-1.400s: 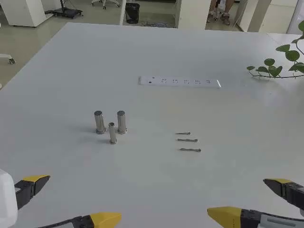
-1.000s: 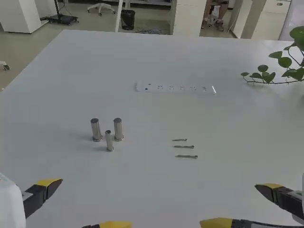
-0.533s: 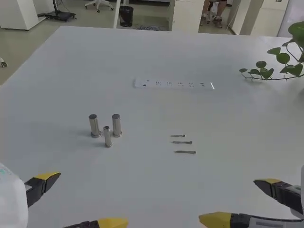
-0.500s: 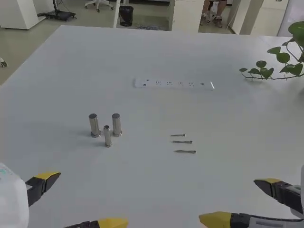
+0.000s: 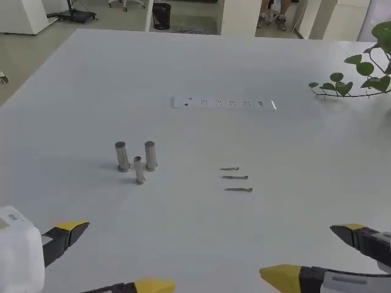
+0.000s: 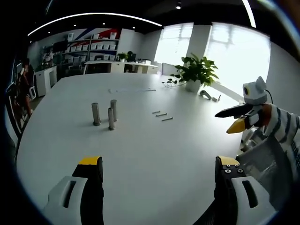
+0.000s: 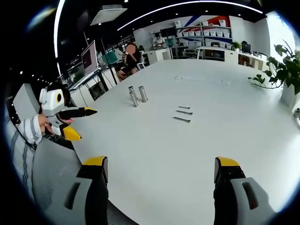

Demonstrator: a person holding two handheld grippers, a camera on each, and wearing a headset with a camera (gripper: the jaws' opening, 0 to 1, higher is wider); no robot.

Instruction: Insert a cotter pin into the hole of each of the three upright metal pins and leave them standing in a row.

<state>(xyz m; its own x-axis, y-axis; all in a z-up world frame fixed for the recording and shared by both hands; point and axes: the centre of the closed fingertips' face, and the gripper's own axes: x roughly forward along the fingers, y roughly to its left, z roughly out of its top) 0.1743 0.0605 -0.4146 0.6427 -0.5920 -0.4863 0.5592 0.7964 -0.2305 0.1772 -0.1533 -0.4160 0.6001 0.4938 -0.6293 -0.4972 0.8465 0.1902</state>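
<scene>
Three upright metal pins (image 5: 140, 170) (image 6: 111, 118) (image 7: 134, 98) stand in a tight cluster left of the table's middle. To their right, three cotter pins (image 5: 236, 177) (image 6: 161, 115) (image 7: 183, 112) lie flat in a column. My left gripper (image 5: 116, 256) (image 6: 158, 161) hangs open near the front edge at the left, well short of the metal pins. At the right front my right gripper (image 5: 310, 251) (image 7: 161, 162) is open too, apart from the cotter pins. Nothing sits between either pair of yellow-tipped jaws.
A white power strip (image 5: 223, 103) lies farther back on the white table (image 5: 195, 232). A leafy plant (image 5: 360, 67) trails in at the far right edge. A grey chair back (image 7: 51, 173) sits close under the grippers.
The head view has shifted a little. Metal pins and cotter pins stand and lie as before. Both grippers stay open low at the front, the left one slightly further in.
</scene>
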